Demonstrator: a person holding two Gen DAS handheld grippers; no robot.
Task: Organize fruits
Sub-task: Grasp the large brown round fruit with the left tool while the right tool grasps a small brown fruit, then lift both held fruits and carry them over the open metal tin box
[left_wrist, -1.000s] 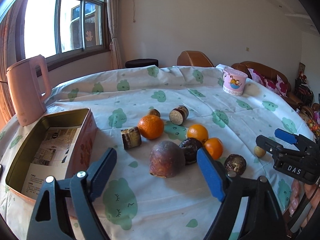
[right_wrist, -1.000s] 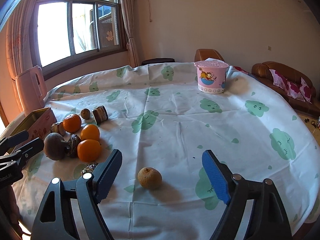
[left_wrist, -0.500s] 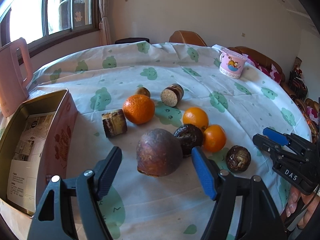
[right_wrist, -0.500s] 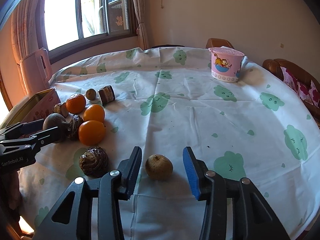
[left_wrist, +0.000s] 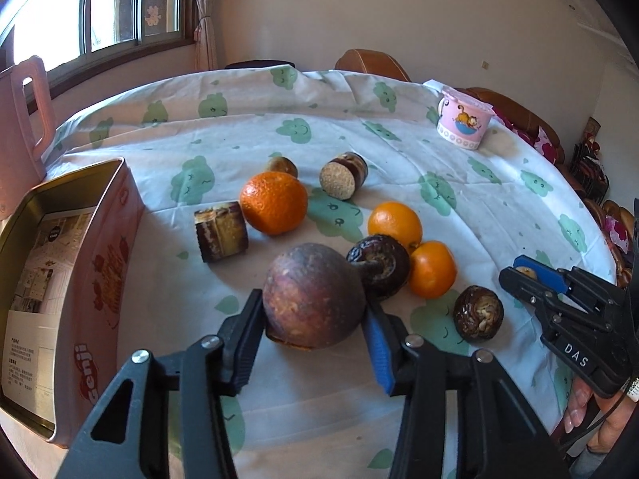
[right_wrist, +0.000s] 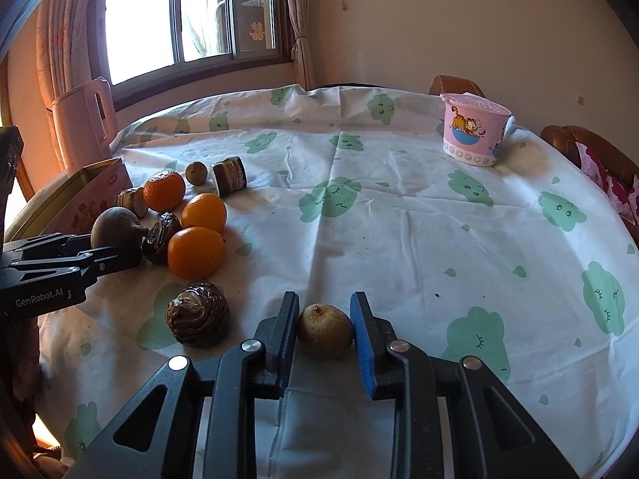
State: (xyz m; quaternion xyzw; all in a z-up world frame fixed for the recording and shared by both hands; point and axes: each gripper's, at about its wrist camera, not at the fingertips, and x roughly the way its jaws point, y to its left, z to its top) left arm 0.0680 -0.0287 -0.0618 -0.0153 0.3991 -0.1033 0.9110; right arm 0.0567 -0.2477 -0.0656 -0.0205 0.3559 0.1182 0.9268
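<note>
A large brown-purple fruit (left_wrist: 311,295) rests on the tablecloth between the pads of my left gripper (left_wrist: 313,309). Its jaws are closing and both pads touch the fruit's sides. My right gripper (right_wrist: 324,299) is shut on a small tan round fruit (right_wrist: 324,329) near the table's front edge. Behind the large fruit lie three oranges (left_wrist: 273,202) and a dark wrinkled fruit (left_wrist: 379,265). Another wrinkled fruit (right_wrist: 197,315) sits just left of the right gripper. The right gripper (left_wrist: 515,275) also shows at the right of the left wrist view.
An open pink tin box (left_wrist: 100,247) with papers inside stands left of the fruit. Two cut cylindrical pieces (left_wrist: 220,231) and a small brown fruit (left_wrist: 281,165) lie near the oranges. A pink cartoon cup (right_wrist: 473,131) stands far right, a pink kettle (right_wrist: 86,119) far left.
Both grippers have narrowed: the left from wide apart onto the large fruit's sides, the right onto the small tan fruit. The left gripper also moved forward and lower towards the fruit.
</note>
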